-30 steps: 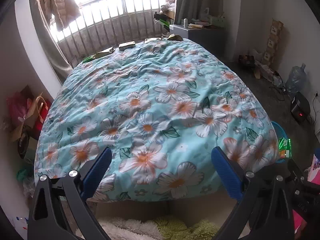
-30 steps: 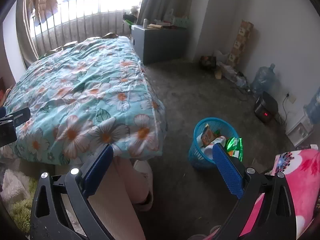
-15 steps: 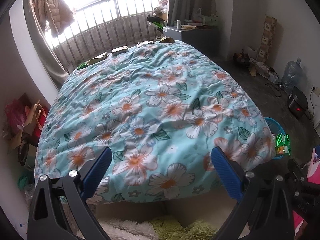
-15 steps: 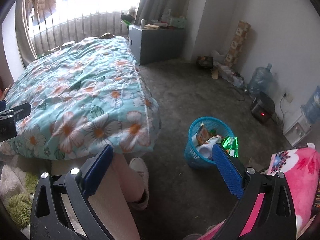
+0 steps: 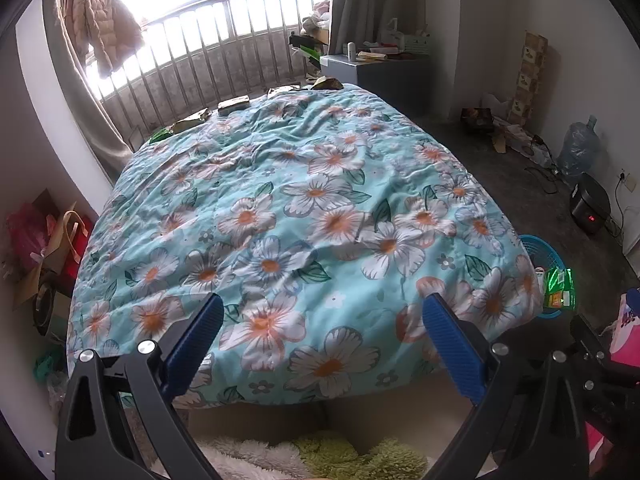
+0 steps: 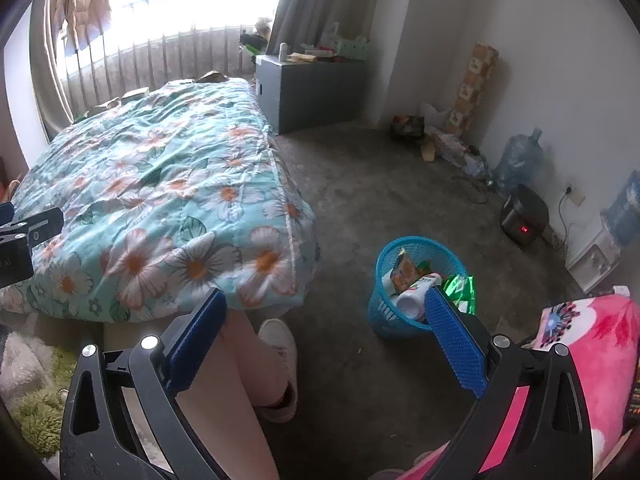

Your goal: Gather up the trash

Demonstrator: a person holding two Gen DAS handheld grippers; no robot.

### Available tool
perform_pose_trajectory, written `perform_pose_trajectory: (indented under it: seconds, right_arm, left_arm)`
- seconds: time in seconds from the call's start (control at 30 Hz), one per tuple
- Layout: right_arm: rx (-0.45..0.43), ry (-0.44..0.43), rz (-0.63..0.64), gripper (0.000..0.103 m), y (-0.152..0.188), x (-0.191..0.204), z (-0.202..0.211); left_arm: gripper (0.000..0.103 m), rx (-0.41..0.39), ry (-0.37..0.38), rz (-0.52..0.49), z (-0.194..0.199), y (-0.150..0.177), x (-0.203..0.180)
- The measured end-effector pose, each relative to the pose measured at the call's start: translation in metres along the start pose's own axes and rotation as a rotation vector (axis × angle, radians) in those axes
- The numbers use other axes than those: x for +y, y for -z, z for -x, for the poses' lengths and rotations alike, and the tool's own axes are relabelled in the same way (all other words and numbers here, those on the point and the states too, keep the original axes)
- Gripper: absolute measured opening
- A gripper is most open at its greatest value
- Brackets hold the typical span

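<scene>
A blue mesh wastebasket (image 6: 420, 304) stands on the floor by the bed's corner, stuffed with an orange wrapper, a white bottle and a green foil packet (image 6: 462, 290). In the left wrist view its rim (image 5: 540, 250) peeks past the quilt. Several wrappers (image 5: 234, 103) lie along the bed's far edge by the railing. My left gripper (image 5: 320, 312) hangs open over the near end of the floral quilt (image 5: 288, 208), holding nothing. My right gripper (image 6: 326, 310) is open above the floor, its right finger overlapping the basket in the image.
A person's leg and white slipper (image 6: 280, 360) stand at the bed's foot. A shaggy green rug (image 5: 320, 456) lies below. A grey cabinet (image 6: 312, 88), a black heater (image 6: 524, 220), a water jug (image 6: 518, 160) and floor clutter line the right wall. Bags (image 5: 48, 240) pile left of the bed.
Both views have drawn back and risen a little, so more of the bed and floor shows. Both grippers stay open and empty.
</scene>
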State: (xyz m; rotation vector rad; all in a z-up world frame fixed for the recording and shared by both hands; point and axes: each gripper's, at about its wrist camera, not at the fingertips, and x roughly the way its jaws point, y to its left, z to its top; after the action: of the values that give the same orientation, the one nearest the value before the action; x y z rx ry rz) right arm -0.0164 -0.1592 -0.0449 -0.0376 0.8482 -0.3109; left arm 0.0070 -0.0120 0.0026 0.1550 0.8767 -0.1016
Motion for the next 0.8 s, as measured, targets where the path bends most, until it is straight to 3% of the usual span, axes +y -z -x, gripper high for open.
perform_pose_trajectory:
  seconds: [0.8]
  right_arm:
    - [-0.018, 0.03, -0.014, 0.095, -0.005, -0.009, 0.007]
  left_arm:
    - [0.097, 0.002, 0.072, -0.013, 0.004, -0.007, -0.012]
